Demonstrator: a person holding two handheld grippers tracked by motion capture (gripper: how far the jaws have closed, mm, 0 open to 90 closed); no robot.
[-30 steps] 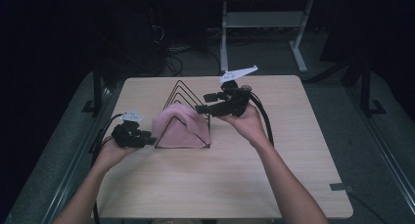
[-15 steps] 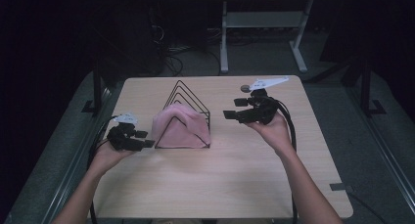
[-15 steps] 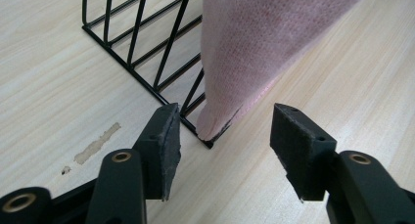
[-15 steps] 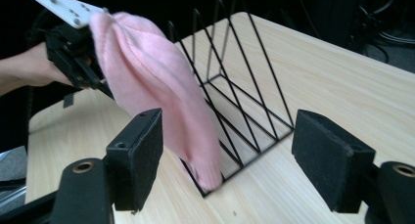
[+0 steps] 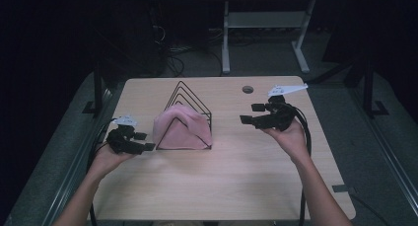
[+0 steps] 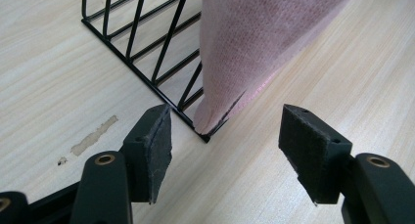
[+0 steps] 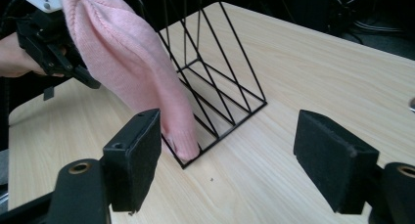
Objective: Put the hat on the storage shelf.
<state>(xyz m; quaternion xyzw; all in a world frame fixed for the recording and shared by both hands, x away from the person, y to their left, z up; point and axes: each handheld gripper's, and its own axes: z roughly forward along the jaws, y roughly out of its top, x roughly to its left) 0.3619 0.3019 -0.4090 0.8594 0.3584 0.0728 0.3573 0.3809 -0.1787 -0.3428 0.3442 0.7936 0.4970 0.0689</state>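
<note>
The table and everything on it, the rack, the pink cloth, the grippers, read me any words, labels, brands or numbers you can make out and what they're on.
No readable text in any view.
Wire rack: bare black wire, no label.
Pink cloth: plain knit, no tag showing.
Table: plain wood grain, only a pale smear in the left gripper view.
Left gripper and right gripper: pale plates on top, no legible marks.

The high view is dim with near-black surroundings and an evenly lit table (image 5: 222,176), while both gripper views are bright, sharp, softly shadowed and free of glare.
</note>
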